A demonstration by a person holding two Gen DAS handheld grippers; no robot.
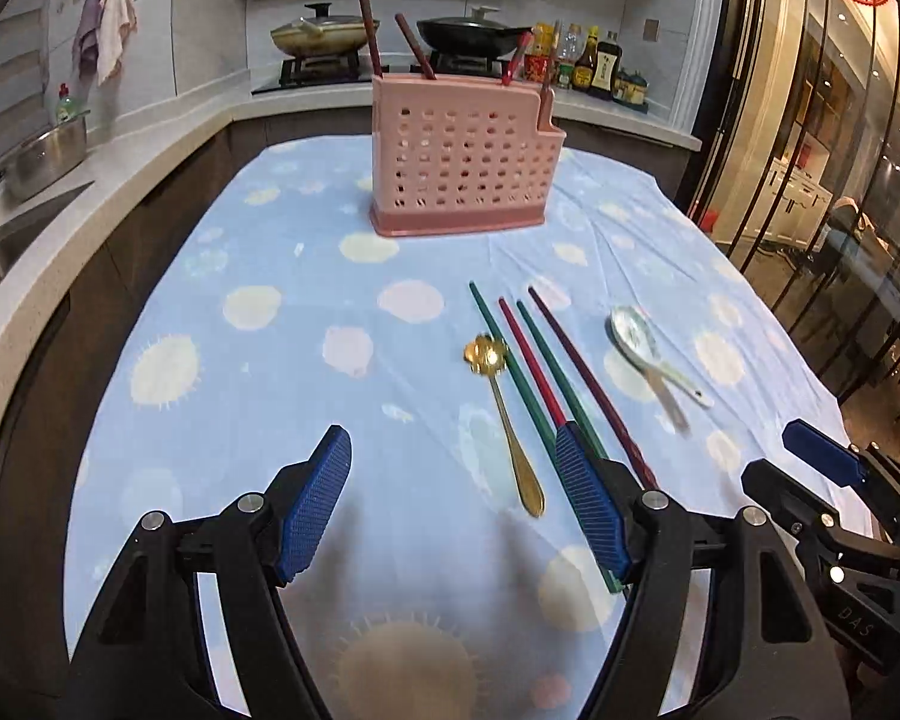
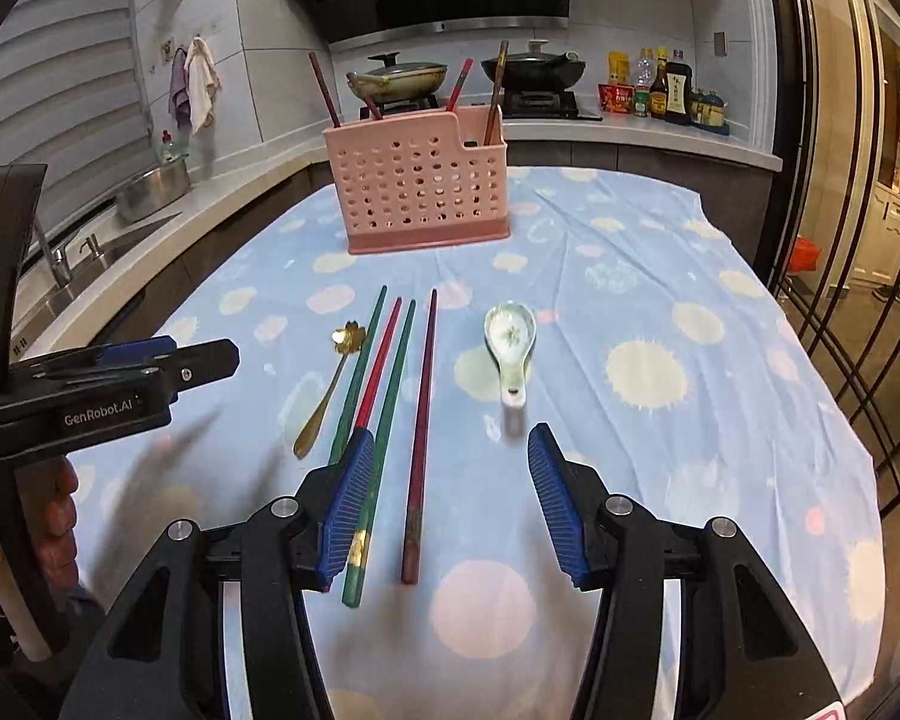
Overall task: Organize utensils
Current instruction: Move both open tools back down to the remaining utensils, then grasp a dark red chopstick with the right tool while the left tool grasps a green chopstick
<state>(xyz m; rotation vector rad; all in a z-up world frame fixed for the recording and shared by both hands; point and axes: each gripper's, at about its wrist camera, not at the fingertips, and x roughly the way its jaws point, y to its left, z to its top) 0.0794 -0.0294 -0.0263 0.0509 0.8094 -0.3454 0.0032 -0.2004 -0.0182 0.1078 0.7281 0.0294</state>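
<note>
Utensil holder [image 2: 420, 186], pink w/ holes, stands upright toward the far end of the worktop [image 2: 720, 420], which is covered by a blue spotted cloth. It already has some chopsticks standing in it: about four sticks poke out the top, three in the tall section, one in the low side section. So part of the job looks done.

Still loose, all on the near side of the holder: four chopsticks [image 2: 390, 396] lying roughly parallel (two green, one red, one dark maroon), a gold spoon [image 2: 330, 384] w/ flower-shaped bowl just left of them and touching or nearly touching the outer green stick, and a white ceramic spoon [image 2: 510, 348] to their right, apart from them. That's six items left, so I'd judge the task under halfway.

Right gripper [image 2: 444, 504] hovers over the near ends of the chopsticks, fingers moderately apart, nothing held; maroon stick lies between them in view, not pinched. Left gripper [image 1: 453, 501] sits nearer still, left of the sticks, fingers wide, empty; gold spoon's handle shows between them.

Beyond the holder: stove w/ two pans, sauce bottles.
</note>
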